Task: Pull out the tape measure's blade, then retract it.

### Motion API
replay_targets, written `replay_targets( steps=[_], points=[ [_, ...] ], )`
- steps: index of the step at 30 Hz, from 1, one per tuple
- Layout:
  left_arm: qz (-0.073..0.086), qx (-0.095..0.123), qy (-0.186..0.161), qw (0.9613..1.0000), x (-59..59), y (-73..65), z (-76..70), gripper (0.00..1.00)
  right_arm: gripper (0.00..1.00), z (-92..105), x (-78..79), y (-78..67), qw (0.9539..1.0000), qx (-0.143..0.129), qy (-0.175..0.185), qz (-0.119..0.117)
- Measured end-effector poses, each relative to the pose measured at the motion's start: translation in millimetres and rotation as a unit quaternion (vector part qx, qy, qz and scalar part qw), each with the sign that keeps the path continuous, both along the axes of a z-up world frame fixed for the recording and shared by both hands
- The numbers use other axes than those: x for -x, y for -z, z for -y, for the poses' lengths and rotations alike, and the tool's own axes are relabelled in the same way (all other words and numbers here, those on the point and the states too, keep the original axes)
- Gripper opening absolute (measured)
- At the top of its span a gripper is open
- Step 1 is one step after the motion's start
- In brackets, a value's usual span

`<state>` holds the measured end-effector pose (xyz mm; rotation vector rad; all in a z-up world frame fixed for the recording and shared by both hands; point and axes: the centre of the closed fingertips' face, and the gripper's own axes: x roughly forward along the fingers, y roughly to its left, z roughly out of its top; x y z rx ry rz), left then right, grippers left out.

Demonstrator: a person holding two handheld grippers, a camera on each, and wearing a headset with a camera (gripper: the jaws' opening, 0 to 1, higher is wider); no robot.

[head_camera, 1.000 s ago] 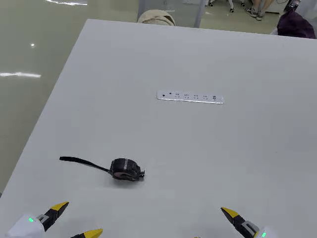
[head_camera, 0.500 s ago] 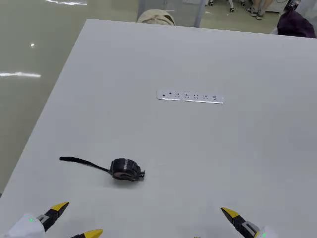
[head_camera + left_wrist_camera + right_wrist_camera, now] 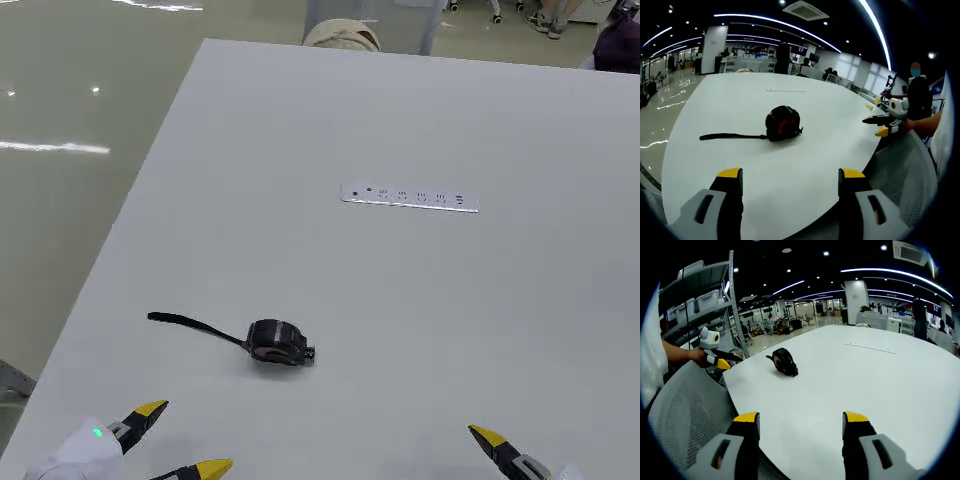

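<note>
A black tape measure [image 3: 277,343] with a red face lies on the white table [image 3: 400,280], its black wrist strap [image 3: 190,325] trailing to the left. The same tape measure [image 3: 783,122] sits ahead of my left gripper [image 3: 791,176], which is open and well short of it. My left gripper [image 3: 180,438] shows its yellow tips at the near table edge. My right gripper [image 3: 800,419] is open too, with the tape measure [image 3: 784,361] far ahead to the left. One of its yellow fingertips [image 3: 490,438] shows at the lower right. The blade is wound inside the case.
A white power strip [image 3: 409,197] lies flat near the middle of the table. A mesh chair back [image 3: 685,405] stands close to the near edge. The floor drops away past the table's left edge [image 3: 120,230]. People stand in the background.
The whole head view has shifted right and slightly down, so the camera has moved. The tape measure and both grippers keep their places relative to the table.
</note>
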<state>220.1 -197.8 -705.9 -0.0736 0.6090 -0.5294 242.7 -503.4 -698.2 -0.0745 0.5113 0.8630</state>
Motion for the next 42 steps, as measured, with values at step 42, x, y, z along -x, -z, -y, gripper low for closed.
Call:
replay_targets(
  steps=[42],
  points=[
    [0.002,-0.028,0.081,0.9963,-63.6,3.8,15.4,0.75,0.64,-47.6,-41.0,3.8,0.9963,-0.027,-0.082,0.002]
  ],
)
